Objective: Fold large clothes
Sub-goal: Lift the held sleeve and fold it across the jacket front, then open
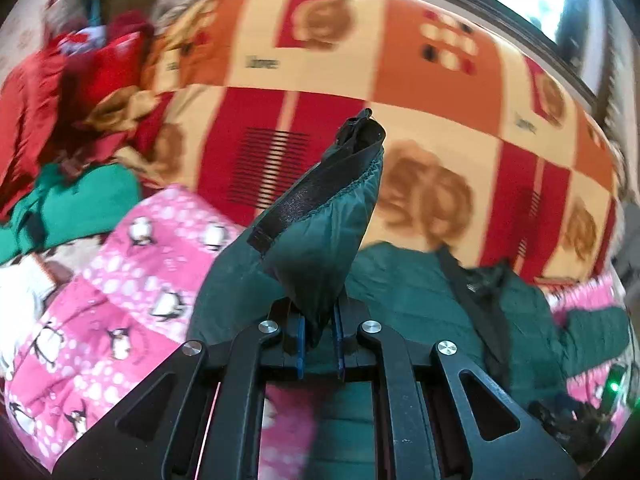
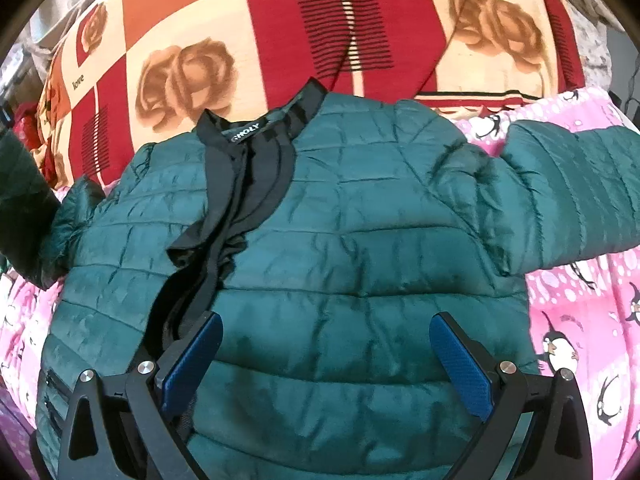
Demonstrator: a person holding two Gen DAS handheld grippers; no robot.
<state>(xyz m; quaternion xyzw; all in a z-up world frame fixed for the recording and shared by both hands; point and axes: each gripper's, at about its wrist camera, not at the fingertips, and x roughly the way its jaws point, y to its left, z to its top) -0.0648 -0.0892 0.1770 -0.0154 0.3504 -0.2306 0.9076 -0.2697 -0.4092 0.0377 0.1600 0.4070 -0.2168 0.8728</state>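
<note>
We've got the left gripper clamped on the puffer jacket's cuff to fold the sleeve in, right gripper spread wide above.

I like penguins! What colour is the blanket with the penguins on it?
Pink, with white dots and black-and-white penguins. The penguin blanket shows best in the left wrist view.

Jacket lies on penguin blanket (rose blanket behind).

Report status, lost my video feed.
Left tongs shut on jacket sleeve, lifted. Right tongs open over jacket. Other sleeve unfolded.
</note>
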